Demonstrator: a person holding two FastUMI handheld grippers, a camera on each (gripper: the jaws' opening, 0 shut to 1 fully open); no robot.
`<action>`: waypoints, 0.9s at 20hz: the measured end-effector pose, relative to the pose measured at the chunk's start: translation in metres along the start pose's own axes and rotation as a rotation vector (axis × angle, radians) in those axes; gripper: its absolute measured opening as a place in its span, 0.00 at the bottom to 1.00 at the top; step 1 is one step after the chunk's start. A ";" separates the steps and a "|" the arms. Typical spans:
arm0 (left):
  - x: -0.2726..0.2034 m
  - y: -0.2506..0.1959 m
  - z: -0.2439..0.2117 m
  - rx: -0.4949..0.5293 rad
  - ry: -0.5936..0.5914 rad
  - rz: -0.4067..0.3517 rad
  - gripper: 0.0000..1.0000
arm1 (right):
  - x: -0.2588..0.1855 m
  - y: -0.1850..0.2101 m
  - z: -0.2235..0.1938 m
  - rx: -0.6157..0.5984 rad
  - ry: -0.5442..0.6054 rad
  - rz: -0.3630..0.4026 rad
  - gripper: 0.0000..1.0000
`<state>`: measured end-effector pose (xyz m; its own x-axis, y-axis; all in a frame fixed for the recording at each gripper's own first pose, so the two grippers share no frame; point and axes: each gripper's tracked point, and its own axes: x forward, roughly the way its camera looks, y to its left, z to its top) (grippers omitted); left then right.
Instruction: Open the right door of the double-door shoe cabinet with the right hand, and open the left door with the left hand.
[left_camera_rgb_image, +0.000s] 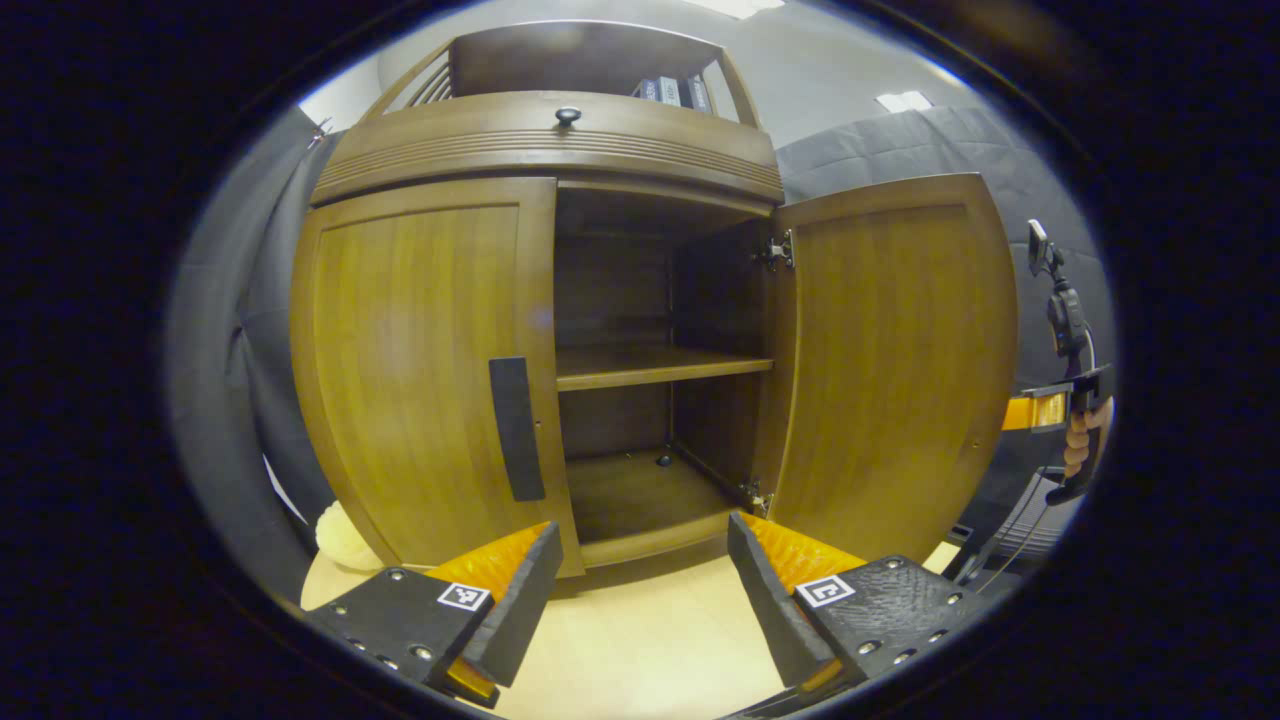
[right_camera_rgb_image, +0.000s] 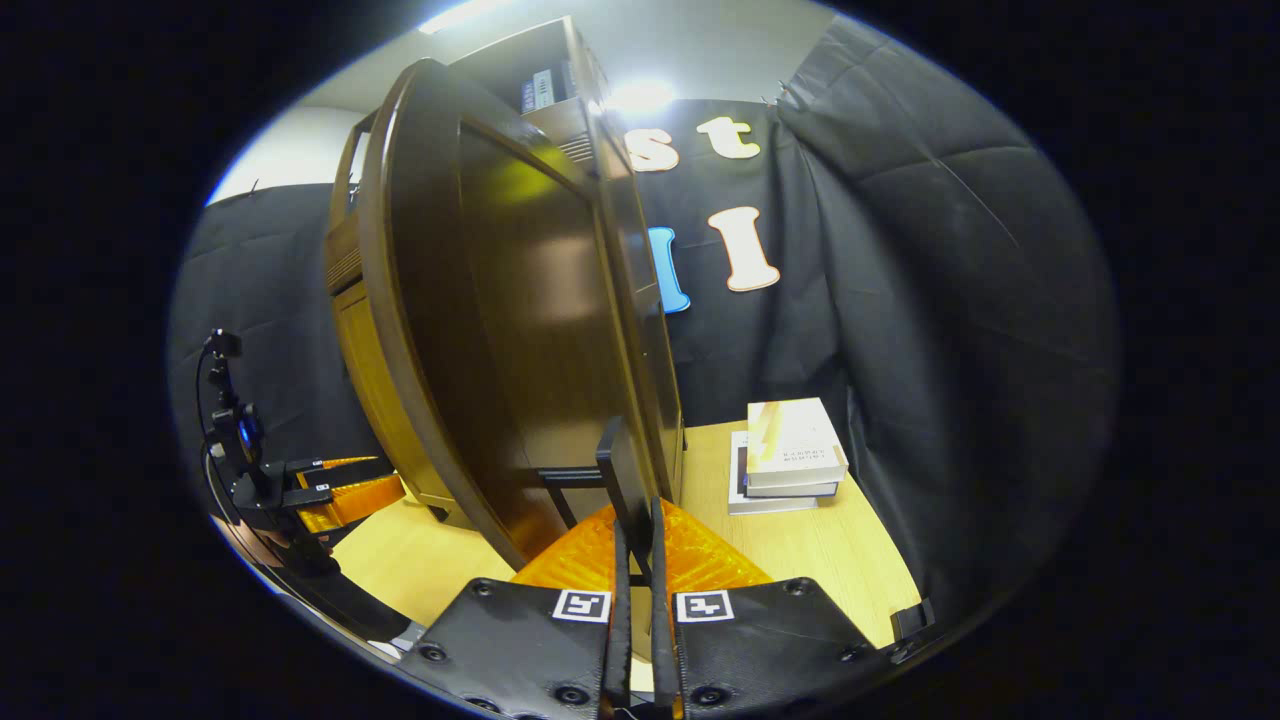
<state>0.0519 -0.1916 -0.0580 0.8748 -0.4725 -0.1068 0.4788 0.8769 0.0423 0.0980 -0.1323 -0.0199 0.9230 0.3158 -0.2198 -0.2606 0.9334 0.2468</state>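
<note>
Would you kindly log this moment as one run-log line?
right door: open | right gripper: shut on right door handle | left door: closed | left gripper: open, facing left door handle

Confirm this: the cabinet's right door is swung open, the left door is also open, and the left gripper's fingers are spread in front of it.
Wrong on one point: the left door is shut, as the left gripper view shows. The right door is open, and the left gripper is spread before the cabinet.

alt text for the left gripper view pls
A wooden shoe cabinet with its right door swung open on bare shelves and its left door closed. The left claw hangs open before the left door's handle.
</note>
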 end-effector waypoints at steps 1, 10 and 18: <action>0.004 -0.003 0.002 -0.002 -0.007 0.008 0.97 | 0.001 -0.001 0.001 0.010 0.008 0.026 0.05; 0.018 -0.020 0.009 -0.009 -0.044 0.008 0.97 | -0.006 -0.001 -0.001 0.008 0.017 0.047 0.11; -0.024 0.005 0.003 -0.020 -0.046 0.008 0.97 | -0.074 0.011 -0.010 0.025 -0.043 -0.126 0.03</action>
<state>0.0334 -0.1764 -0.0519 0.8815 -0.4682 -0.0608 0.4701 0.8823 0.0227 0.0241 -0.1433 -0.0104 0.9594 0.1880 -0.2104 -0.1347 0.9604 0.2437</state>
